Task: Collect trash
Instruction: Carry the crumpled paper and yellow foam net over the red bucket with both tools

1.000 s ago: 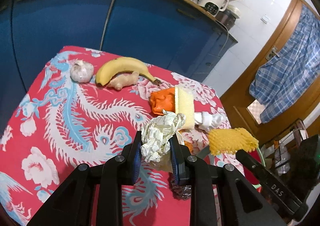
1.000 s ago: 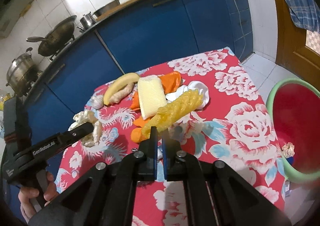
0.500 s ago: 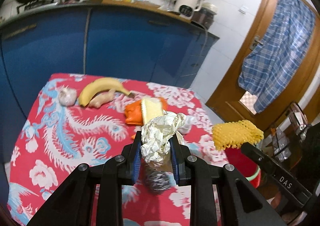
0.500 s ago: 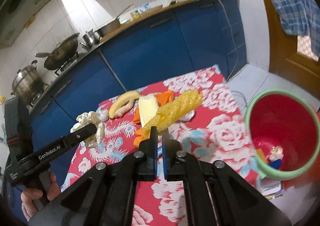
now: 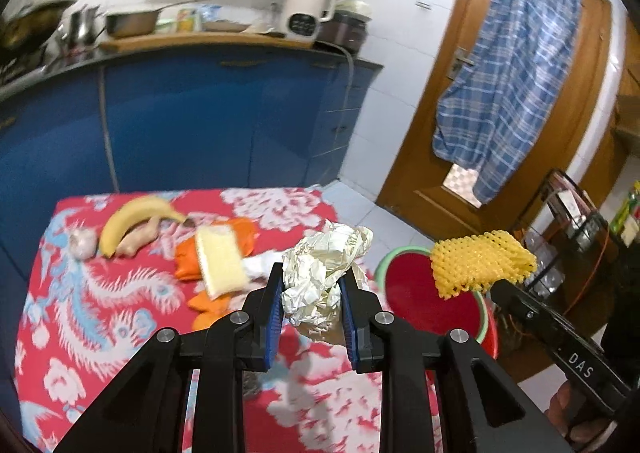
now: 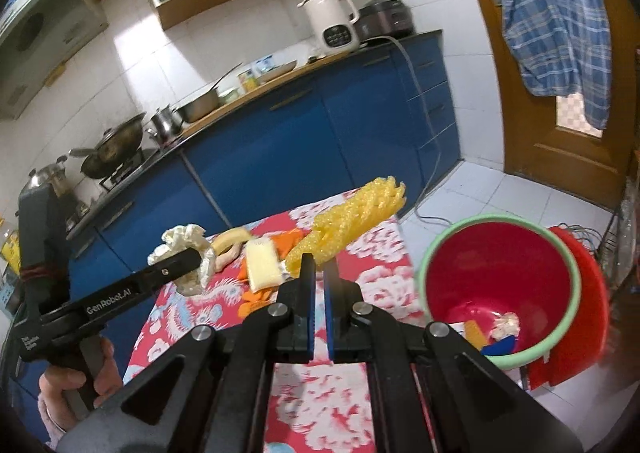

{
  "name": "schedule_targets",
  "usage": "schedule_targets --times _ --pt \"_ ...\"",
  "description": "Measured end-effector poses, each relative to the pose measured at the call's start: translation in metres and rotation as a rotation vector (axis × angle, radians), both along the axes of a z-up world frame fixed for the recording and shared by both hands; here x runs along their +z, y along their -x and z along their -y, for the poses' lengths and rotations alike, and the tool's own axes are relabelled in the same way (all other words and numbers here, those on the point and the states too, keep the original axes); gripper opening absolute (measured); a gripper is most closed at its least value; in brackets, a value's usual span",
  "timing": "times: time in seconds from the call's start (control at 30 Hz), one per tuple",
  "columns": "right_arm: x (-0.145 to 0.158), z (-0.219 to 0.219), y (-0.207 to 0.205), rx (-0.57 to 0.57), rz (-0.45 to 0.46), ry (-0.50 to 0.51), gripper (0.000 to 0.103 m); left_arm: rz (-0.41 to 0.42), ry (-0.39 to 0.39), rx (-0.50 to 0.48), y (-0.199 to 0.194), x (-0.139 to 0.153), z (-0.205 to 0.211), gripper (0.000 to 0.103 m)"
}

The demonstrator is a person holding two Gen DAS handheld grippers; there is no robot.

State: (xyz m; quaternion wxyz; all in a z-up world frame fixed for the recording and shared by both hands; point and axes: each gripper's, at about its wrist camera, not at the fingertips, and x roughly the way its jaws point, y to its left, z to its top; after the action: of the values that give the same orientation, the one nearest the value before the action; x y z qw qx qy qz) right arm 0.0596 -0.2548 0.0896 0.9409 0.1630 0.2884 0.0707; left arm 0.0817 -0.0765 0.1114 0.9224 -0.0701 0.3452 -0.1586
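Note:
My left gripper is shut on a crumpled foil-paper ball and holds it above the table's right edge; it also shows in the right wrist view. My right gripper is shut on a yellow foam fruit net, which shows in the left wrist view over the bin. The red bin with a green rim stands on the floor right of the table and holds several scraps; it also shows in the left wrist view.
On the red floral tablecloth lie a banana, ginger, garlic, a yellow sponge on an orange wrapper, and white paper. Blue cabinets stand behind. A wire rack is at right.
Both grippers have lifted and moved right toward the bin with their loads. The bin now shows in the left wrist view, and the foam net hangs over it.

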Motion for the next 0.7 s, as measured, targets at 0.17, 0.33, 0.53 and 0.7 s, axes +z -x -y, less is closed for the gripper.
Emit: schedule_targets --times 0.17,0.33,0.53,0.7 --pt "-0.004 0.033 0.006 -0.066 0.0 -0.017 0.006 0.008 -0.022 -0.062 -0.005 0.004 0.038 0.026" --pt "-0.017 0.07 0.01 -0.135 -0.027 -0.037 0.006 0.006 -0.044 -0.134 -0.011 -0.004 0.08 0.026" --pt "-0.039 0.108 0.012 -0.206 -0.071 -0.056 0.006 -0.021 -0.054 -0.207 -0.019 -0.026 0.122 0.026" --pt "-0.06 0.128 0.015 -0.245 -0.111 -0.079 0.006 -0.093 -0.058 -0.258 -0.029 -0.059 0.149 0.026"
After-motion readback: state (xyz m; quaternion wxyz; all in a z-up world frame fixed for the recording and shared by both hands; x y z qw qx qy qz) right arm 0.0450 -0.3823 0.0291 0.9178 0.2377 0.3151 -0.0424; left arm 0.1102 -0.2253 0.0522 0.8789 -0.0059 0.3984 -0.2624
